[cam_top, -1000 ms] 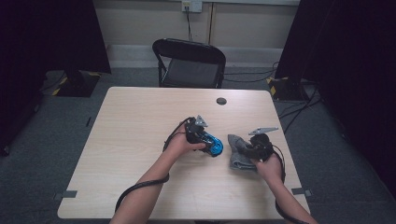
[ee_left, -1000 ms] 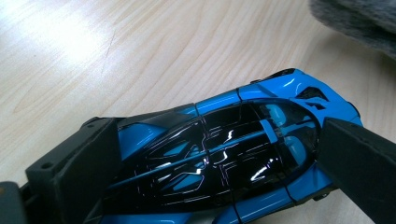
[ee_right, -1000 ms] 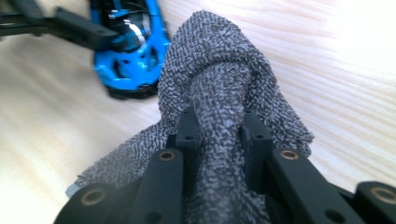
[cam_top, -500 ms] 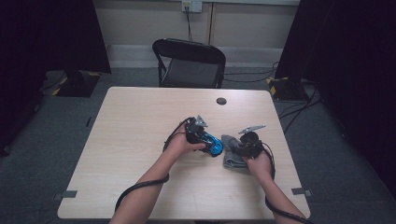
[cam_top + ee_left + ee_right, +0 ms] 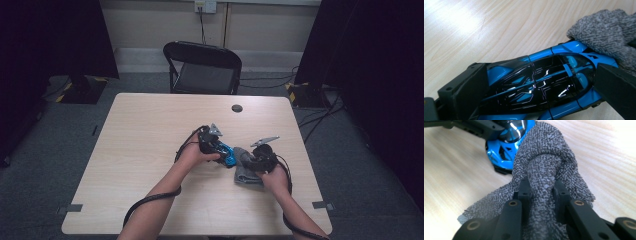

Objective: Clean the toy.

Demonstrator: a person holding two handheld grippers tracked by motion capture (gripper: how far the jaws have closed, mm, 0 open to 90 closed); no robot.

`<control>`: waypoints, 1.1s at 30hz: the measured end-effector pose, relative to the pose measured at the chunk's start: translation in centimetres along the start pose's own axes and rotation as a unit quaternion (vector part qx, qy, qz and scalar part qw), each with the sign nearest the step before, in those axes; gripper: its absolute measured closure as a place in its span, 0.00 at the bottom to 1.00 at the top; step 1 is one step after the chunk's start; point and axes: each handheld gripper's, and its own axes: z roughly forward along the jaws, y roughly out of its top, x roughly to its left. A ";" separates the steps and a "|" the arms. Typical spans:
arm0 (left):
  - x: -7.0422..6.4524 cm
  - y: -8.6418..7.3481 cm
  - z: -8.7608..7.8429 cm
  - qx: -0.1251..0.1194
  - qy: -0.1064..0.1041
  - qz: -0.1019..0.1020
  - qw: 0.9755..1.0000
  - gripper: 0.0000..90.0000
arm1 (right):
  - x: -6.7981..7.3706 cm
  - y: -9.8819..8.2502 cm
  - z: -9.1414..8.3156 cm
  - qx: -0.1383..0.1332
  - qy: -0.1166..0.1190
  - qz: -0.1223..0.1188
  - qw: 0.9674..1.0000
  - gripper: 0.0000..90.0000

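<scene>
Dark curtains and a folding chair [image 5: 202, 67] are standing beyond the pale wooden bench [image 5: 145, 135] where I am working. Compared with a second ago, my right tool [image 5: 252, 161] is sitting closer to my left tool [image 5: 220, 150]: it has been carrying the grey cloth [image 5: 246, 170] across the bench toward the blue toy car [image 5: 227, 156], while the left tool has been staying put.

My left tool [image 5: 534, 82] is clamping the blue toy car [image 5: 541, 85] from both sides, jaws pressing on its flanks, keeping it low over the bench. My right tool [image 5: 541, 190] is pinching a bunched fold of the grey cloth [image 5: 546, 167], jaws nearly together with the fabric squeezed between them and the rest trailing down onto the bench behind.

From the right tool's camera, the cloth's front bulge is now lying against the car's blue end [image 5: 501, 152], just ahead of my jaws. From the left tool's camera, the cloth [image 5: 604, 35] is overlapping the car's far corner. I judge the wiping is just beginning at that end.
</scene>
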 end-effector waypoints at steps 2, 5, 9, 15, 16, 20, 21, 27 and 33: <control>0.0 0.0 0.0 0.000 0.000 0.001 1.000 0.00 | 0.3 -0.1 -0.1 0.002 0.004 -0.001 1.000 0.81; 0.0 0.0 0.0 0.000 0.000 0.001 1.000 0.00 | 0.6 -0.4 -0.2 0.003 0.014 -0.009 1.000 0.81; 0.0 0.0 0.0 -0.001 0.000 0.000 1.000 0.00 | 1.1 -0.9 -0.3 0.000 0.029 -0.010 1.000 0.81; -0.1 0.0 0.0 0.001 0.002 0.000 1.000 0.00 | 2.3 -1.2 -0.3 0.000 0.044 -0.019 0.999 0.81; -0.1 0.0 0.0 0.001 0.002 0.000 1.000 0.00 | 2.5 -1.2 -0.2 -0.001 0.048 -0.023 0.999 0.81; -0.1 0.0 0.0 0.000 0.003 0.000 1.000 0.00 | 3.5 -1.1 0.0 -0.001 0.062 -0.034 0.998 0.81; -0.1 0.0 0.0 -0.002 0.003 -0.001 1.000 0.00 | 3.9 -1.1 0.1 0.001 0.061 -0.038 0.997 0.81; -0.1 0.0 0.0 -0.002 0.003 -0.003 1.000 0.00 | 4.8 -1.0 0.4 -0.003 0.070 -0.048 0.996 0.81; -0.1 0.0 0.0 -0.003 0.002 -0.003 1.000 0.00 | 5.1 -1.1 0.3 -0.009 0.091 -0.048 0.995 0.81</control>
